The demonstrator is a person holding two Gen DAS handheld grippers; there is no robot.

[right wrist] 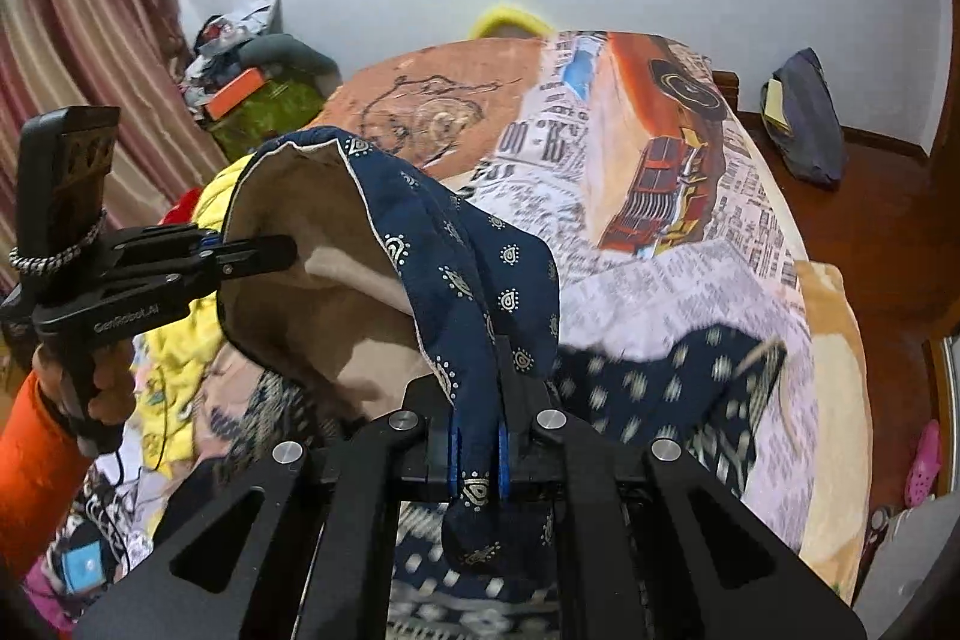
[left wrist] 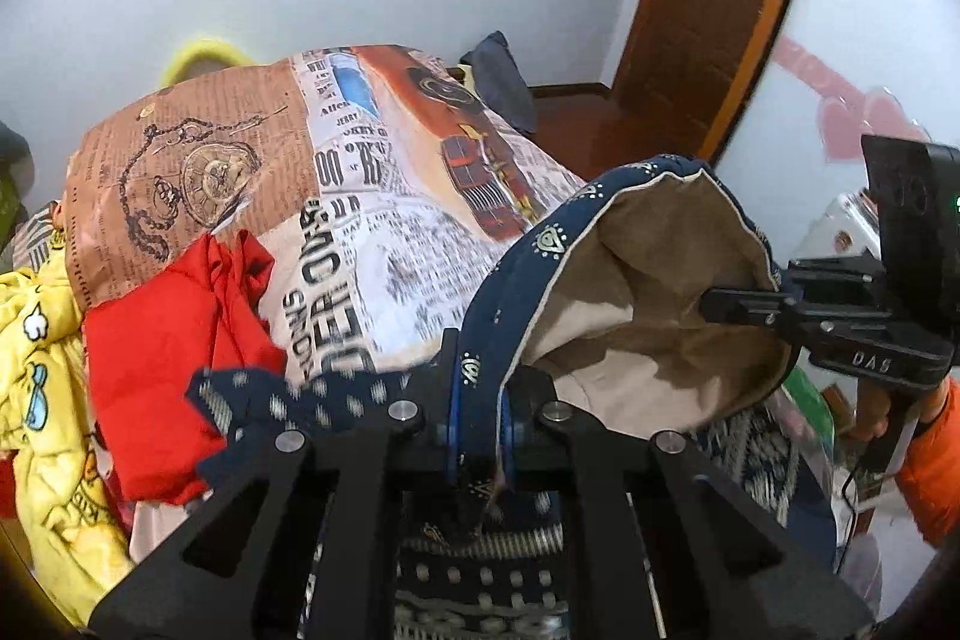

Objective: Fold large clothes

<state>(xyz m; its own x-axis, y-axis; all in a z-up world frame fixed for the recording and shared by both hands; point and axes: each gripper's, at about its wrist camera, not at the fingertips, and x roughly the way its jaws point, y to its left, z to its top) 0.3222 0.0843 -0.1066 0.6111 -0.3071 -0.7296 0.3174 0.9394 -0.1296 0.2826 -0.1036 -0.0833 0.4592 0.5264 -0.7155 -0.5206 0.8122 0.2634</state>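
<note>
A large navy garment (left wrist: 540, 244) with small cream motifs and a tan inside (left wrist: 636, 292) hangs lifted over the bed. My left gripper (left wrist: 477, 430) is shut on its navy edge, with the cloth pinched between the blue pads. My right gripper (right wrist: 477, 454) is shut on another part of that edge (right wrist: 480, 280). Each gripper shows in the other's view: the right one (left wrist: 720, 310) at the right of the left wrist view, the left one (right wrist: 282, 250) at the left of the right wrist view, both clamped on the rim. The cloth sags between them like an open pouch.
The bed carries a newspaper-print cover (left wrist: 384, 220) with a train picture. A red garment (left wrist: 174, 340) and a yellow cartoon garment (left wrist: 42, 370) lie at its left. A wooden door (left wrist: 708, 10), a dark bag (right wrist: 804, 118) on the floor and a curtain (right wrist: 78, 58) surround the bed.
</note>
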